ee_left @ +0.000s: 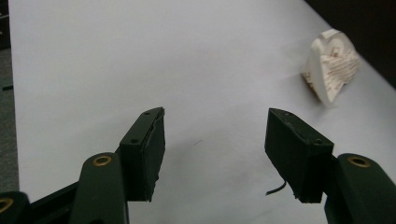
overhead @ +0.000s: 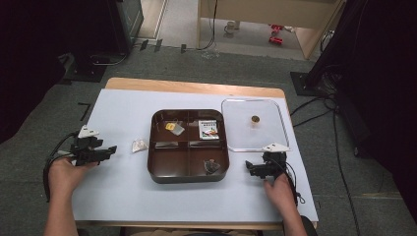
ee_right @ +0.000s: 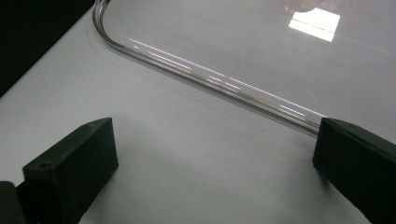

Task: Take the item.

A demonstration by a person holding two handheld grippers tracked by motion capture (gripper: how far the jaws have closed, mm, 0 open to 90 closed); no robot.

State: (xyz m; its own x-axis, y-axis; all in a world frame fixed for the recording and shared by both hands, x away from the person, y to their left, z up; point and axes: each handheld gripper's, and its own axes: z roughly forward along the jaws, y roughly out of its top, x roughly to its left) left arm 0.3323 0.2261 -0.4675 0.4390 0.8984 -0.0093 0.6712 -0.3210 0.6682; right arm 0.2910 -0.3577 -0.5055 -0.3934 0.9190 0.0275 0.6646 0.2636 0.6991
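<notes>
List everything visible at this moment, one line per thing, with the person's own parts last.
table: one, white top with wooden edge, centre.
tray: one, dark brown, four compartments, mid-table.
yellow packet: one, far-left compartment.
card: one, white with a picture, far-right compartment.
dark packet: one, near-right compartment.
white packet: one, on the table left of the tray.
lid: one, clear, right of the tray.
knob: one, brown, on the lid.
left tool: one, black, open, empty, aimed at the white packet.
right tool: one, black, open, empty, by the lid's near edge.
hands: two, bottom edge.
</notes>
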